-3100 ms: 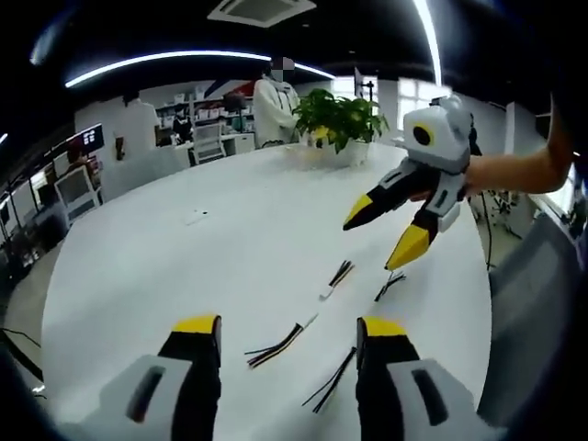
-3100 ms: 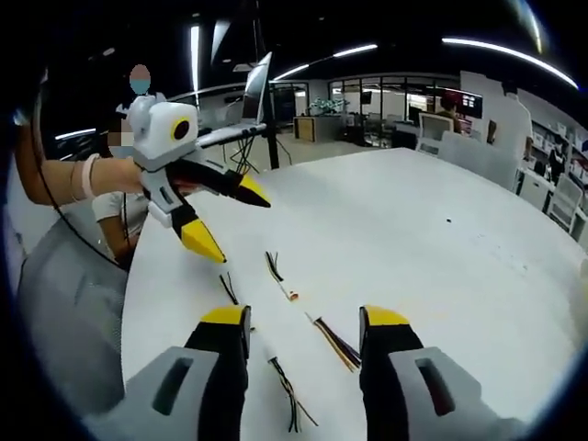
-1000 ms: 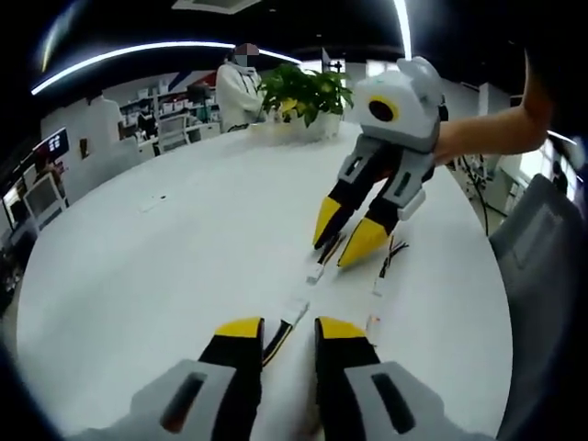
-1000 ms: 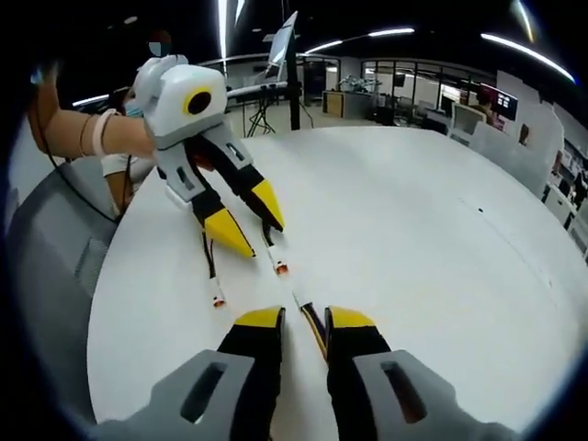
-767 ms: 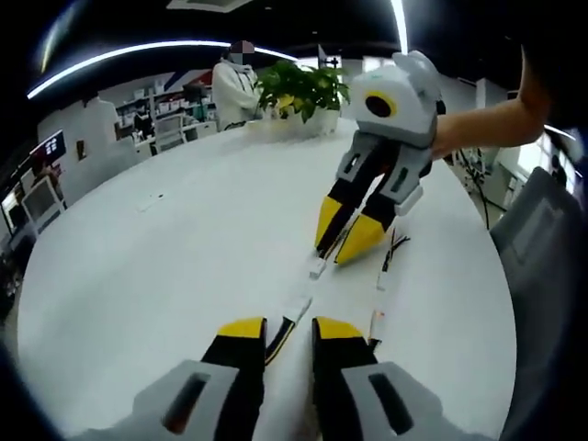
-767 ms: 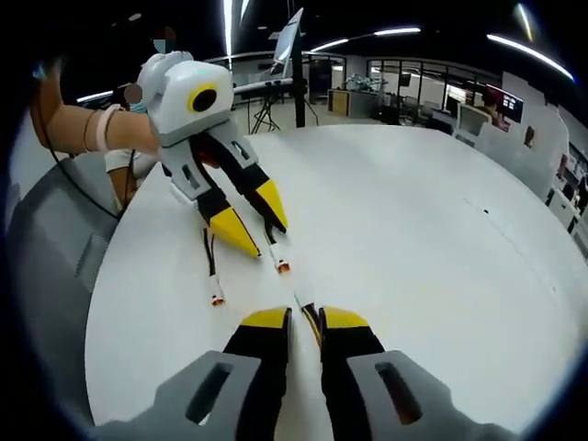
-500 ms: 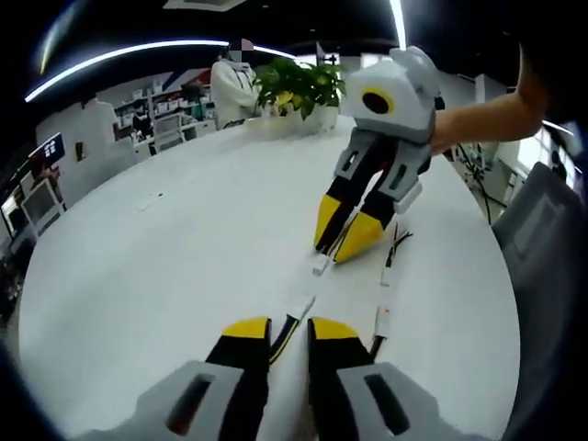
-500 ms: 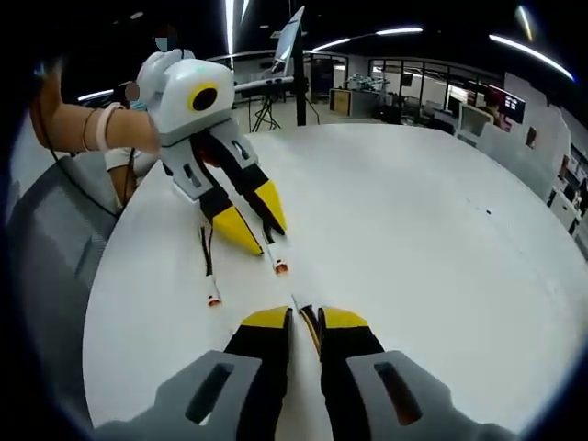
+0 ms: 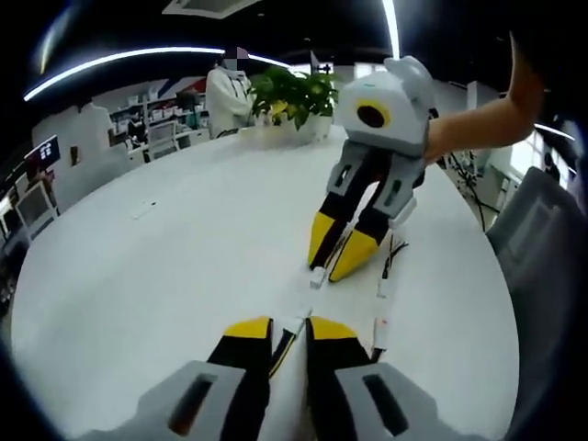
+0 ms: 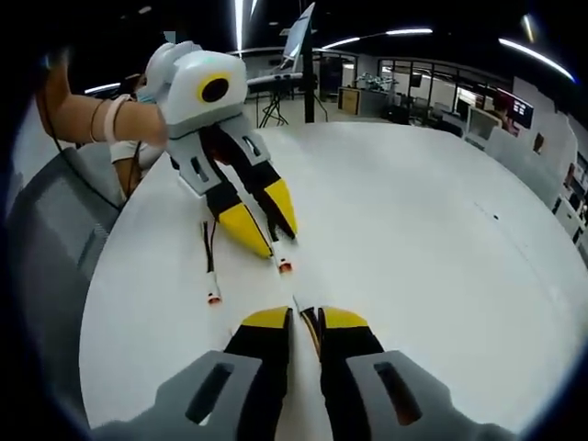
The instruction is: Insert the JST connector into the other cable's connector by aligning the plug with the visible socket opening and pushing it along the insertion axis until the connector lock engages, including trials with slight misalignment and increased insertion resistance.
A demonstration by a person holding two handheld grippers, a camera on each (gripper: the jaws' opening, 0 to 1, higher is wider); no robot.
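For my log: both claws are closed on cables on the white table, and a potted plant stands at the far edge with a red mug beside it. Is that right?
Not quite: the left gripper view shows no red mug beside the potted plant. The left claw and right claw are each closed on a cable on the white table.

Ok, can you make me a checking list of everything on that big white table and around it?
Surface: white table, round-edged, mostly bare.
Job's things: held cable between the left gripper's jaws; second cable with white connector tip at the right gripper's jaws.
Clutter: spare cable lying beside them; small flat item farther off.
Grippers: left gripper shut on held cable; right gripper jaws closed around second cable.
Cables: not yet joined; ends apart.
Surroundings: potted plant at the far edge; person standing, office desks behind.
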